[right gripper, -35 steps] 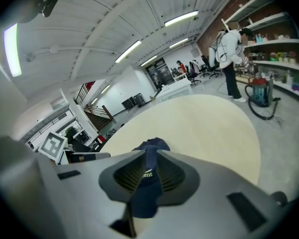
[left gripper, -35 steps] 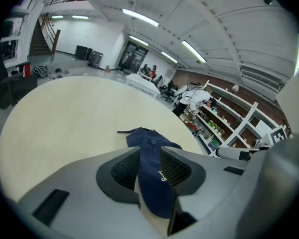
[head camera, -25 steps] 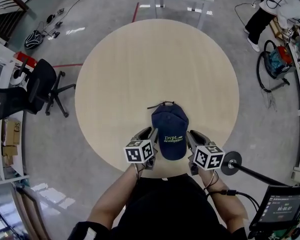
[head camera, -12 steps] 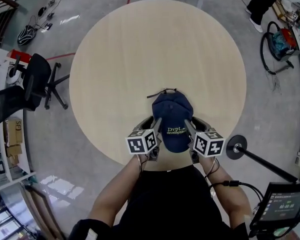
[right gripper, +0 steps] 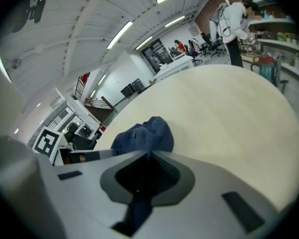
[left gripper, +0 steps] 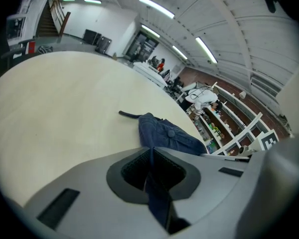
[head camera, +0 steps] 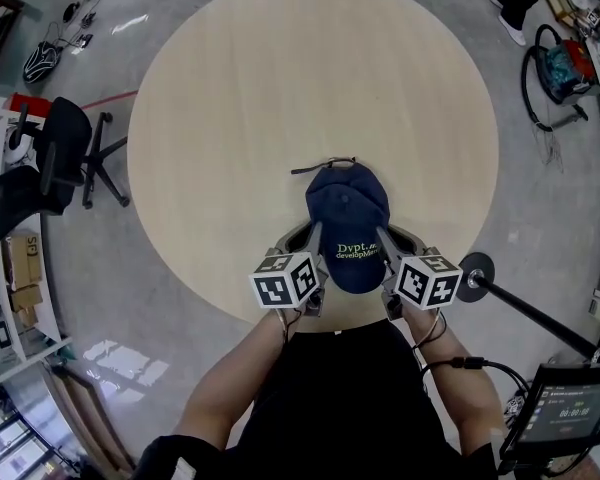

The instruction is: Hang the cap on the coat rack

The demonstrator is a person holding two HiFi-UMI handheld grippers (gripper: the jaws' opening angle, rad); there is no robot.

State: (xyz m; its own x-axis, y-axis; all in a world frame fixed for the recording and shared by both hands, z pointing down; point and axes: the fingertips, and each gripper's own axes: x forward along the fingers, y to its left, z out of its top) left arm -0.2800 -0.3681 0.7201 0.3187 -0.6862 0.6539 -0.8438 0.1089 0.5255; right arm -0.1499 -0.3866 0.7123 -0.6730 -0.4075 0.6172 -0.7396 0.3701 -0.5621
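Jaws of the left gripper (head camera: 313, 236) are closing, nearly together, with a fold of dark blue cloth from the cap (head camera: 347, 218) pinched between the pads. A second ago these jaws stood apart beside the brim, holding nothing. The cap itself lies crown-up on the round counter (head camera: 280, 88), close to its near edge, its printed brim toward the person. It does not look lifted yet. The right gripper (head camera: 382, 236) mirrors the left: its jaws, wide open a moment earlier, are closing on the brim's other side, and blue cloth fills the gap. With both sides gripped, the pick-up looks ready. On the floor at far right is a round black base with pole (head camera: 473, 276), possibly the coat rack.
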